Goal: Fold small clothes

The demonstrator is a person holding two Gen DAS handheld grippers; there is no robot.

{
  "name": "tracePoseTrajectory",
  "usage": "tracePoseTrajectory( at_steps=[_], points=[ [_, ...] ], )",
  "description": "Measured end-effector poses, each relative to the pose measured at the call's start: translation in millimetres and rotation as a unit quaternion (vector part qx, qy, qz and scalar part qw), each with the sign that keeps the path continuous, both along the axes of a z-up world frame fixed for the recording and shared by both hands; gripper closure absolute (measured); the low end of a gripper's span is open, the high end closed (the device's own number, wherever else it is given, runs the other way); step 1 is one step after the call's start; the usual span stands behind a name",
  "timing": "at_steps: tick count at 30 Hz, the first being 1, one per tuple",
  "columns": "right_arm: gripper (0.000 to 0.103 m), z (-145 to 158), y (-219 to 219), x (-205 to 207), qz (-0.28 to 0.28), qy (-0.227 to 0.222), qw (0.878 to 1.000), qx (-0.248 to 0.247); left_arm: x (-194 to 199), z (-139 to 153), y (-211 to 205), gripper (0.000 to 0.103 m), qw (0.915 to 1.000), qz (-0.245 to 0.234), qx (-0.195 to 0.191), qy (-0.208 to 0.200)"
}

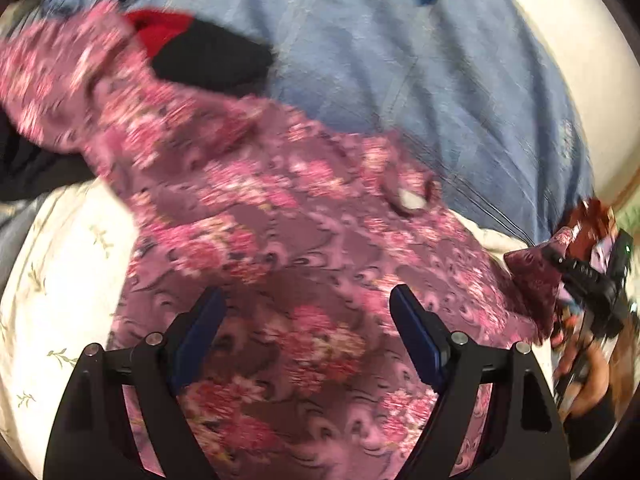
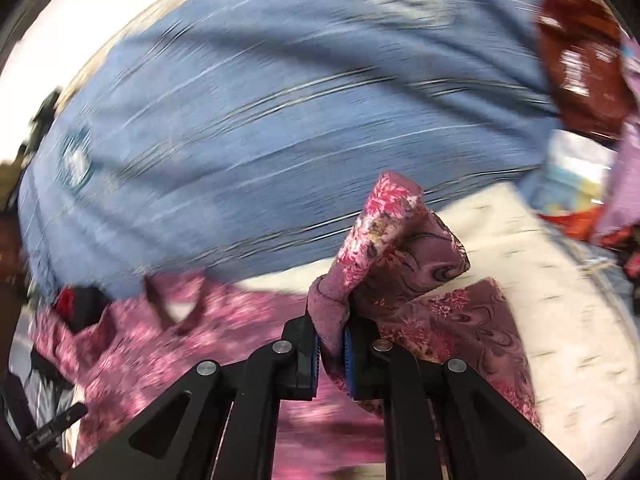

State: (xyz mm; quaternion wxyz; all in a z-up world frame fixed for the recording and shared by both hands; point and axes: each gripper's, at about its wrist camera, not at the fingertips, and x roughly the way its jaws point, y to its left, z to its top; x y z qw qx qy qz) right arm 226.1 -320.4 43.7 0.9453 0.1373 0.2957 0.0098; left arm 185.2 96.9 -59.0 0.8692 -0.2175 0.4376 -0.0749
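A pink floral garment (image 1: 280, 220) lies spread over a white leaf-print sheet (image 1: 60, 280). My left gripper (image 1: 308, 292) hovers just above its near part, open, with nothing between its blue pads. In the same view, at the right edge, my right gripper (image 1: 560, 260) pinches one corner of the garment. In the right wrist view the right gripper (image 2: 332, 328) is shut on that bunched corner (image 2: 400, 248), which stands lifted above the sheet (image 2: 540, 280). The remainder of the garment (image 2: 140, 340) trails to the left, blurred.
A large blue cloth (image 1: 400, 60) covers the far side of the bed, blue cloth (image 2: 260, 120). A black and red garment (image 1: 208, 56) lies at the far left. More coloured clothes (image 2: 580, 60) are piled at the right. A hand (image 1: 584, 380) holds the right gripper.
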Motion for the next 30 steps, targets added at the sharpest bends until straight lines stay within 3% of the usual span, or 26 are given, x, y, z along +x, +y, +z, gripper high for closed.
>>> tracePoseTrajectory(
  at_steps=[12,17,19,21,24,26,30],
  points=[
    [0.087,-38.2,209.3,41.1,0.135,0.043,0.988,-0.059,1.1,14.3,41.1,0.019,0.9980,0.057,0.010,-0.024],
    [0.059,-65.0,264.0,38.0,0.190,0.091,0.974,-0.081,4.2,11.4,55.0,0.019,0.9969,0.076,0.006,-0.019],
    [0.056,-74.0,278.9,28.9,0.208,0.102,0.967,-0.105,4.7,9.5,57.1,0.019,0.9967,0.079,0.005,-0.016],
    [0.059,-70.3,276.7,13.3,0.223,0.092,0.965,-0.103,5.6,5.9,54.5,0.019,0.9973,0.073,0.004,-0.009],
    [0.054,-59.6,245.6,-13.2,0.224,0.081,0.970,-0.056,7.3,1.6,38.4,0.019,0.9992,0.039,-0.013,0.000],
    [0.049,-54.8,211.4,-37.1,0.204,0.071,0.976,-0.038,10.5,-0.6,24.3,0.019,0.9990,0.015,-0.041,0.009],
    [0.048,-54.9,137.3,-72.9,0.150,0.069,0.986,-0.029,35.6,-7.0,-13.0,0.019,0.9961,-0.011,-0.077,0.042]
  ],
)
